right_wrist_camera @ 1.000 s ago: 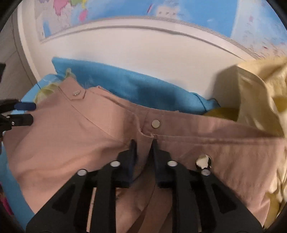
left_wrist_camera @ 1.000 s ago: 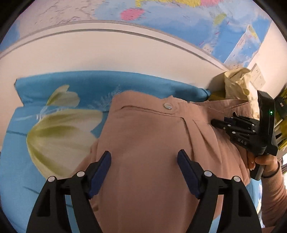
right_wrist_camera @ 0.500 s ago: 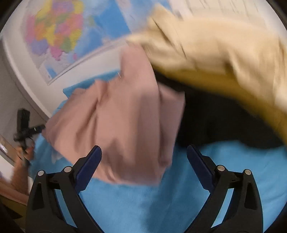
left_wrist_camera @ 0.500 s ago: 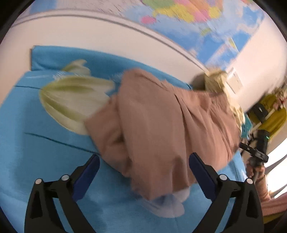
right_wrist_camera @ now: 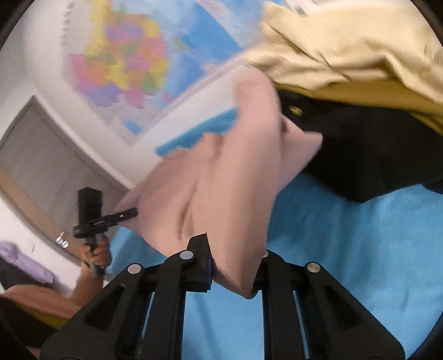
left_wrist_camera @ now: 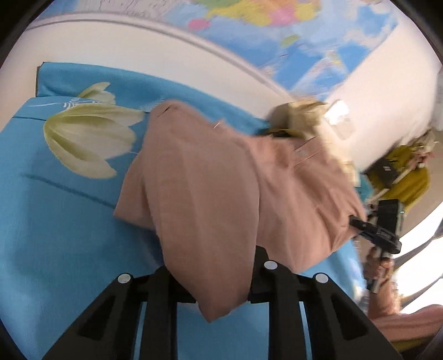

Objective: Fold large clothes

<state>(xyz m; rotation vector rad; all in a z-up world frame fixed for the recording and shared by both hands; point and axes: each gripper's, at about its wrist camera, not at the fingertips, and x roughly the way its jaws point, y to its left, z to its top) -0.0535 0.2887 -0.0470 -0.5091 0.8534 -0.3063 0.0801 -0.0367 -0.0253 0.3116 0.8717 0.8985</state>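
The pink trousers (left_wrist_camera: 221, 180) lie bunched on the blue bed sheet (left_wrist_camera: 55, 235), their near edge lifted at both sides. My left gripper (left_wrist_camera: 218, 274) is closing on a fold of that fabric, which fills the gap between its jaws. The right wrist view shows the same trousers (right_wrist_camera: 221, 180) running down into my right gripper (right_wrist_camera: 235, 265), whose jaws are closing with cloth pinched between them. Each gripper also appears in the other's view, at the cloth's far side: the right gripper (left_wrist_camera: 354, 221) and the left gripper (right_wrist_camera: 130, 213), each held by a hand.
A beige garment (right_wrist_camera: 346, 49) and a black garment (right_wrist_camera: 360, 144) are piled on the sheet beyond the trousers. A large tulip print (left_wrist_camera: 88, 138) marks the sheet at left. A wall map (left_wrist_camera: 277, 22) hangs behind the bed. Yellow items (left_wrist_camera: 401, 180) stand at far right.
The trousers went from lying flat to bunched. Both grippers swung apart to the cloth's opposite sides, opened wide half a second ago, and have now closed on its near edge.
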